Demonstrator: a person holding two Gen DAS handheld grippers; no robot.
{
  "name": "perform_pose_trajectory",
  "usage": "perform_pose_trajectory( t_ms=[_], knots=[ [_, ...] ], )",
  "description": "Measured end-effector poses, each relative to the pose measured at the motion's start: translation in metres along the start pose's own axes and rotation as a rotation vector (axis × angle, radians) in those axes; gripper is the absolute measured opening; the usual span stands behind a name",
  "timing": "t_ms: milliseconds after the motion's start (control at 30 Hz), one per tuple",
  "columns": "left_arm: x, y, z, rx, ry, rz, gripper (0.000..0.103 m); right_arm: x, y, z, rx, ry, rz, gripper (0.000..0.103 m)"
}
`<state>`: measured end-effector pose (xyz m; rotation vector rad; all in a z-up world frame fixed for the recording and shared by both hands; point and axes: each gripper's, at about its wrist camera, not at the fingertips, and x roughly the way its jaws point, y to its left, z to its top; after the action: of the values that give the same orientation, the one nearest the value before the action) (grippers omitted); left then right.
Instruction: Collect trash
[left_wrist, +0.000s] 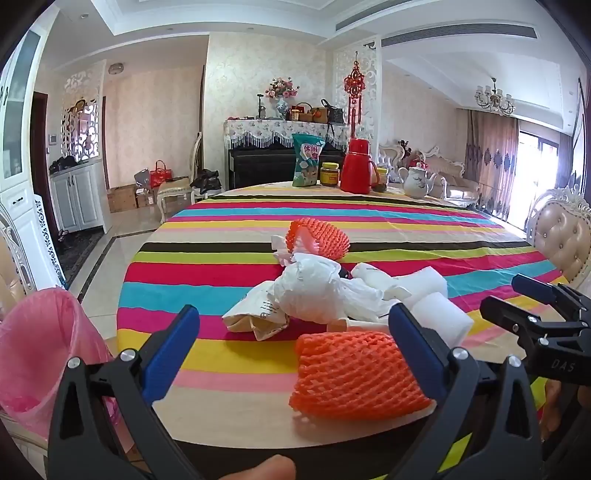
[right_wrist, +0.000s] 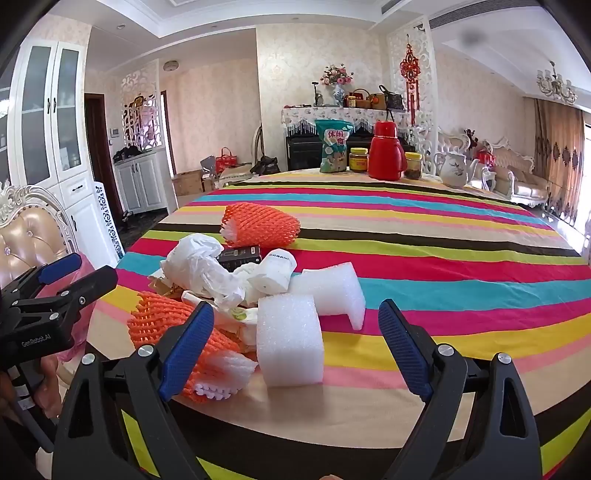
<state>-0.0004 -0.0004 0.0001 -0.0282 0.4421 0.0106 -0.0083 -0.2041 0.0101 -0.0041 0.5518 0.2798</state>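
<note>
Trash lies in a heap on the striped tablecloth. Nearest is an orange foam net, just inside the right finger of my open left gripper, apart from the pads. A white foam block stands between the wide-open fingers of my right gripper, untouched. Behind are a white plastic bag, a paper bag, a second foam piece, a paper roll, a black box and another orange net. A pink-lined bin stands at the table's left.
Along the far table edge stand a snack bag, jars, a red thermos and a white teapot. Padded chairs flank the table. Each gripper shows in the other's view.
</note>
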Motion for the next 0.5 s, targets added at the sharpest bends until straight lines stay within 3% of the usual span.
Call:
perform_pose_trajectory(
  t_ms=[500],
  knots=[
    [0.0005,-0.0003,0.0,-0.001,0.01,0.0,0.099,-0.0004,0.0001,0.0,0.002,0.001,0.001,0.085]
  ],
)
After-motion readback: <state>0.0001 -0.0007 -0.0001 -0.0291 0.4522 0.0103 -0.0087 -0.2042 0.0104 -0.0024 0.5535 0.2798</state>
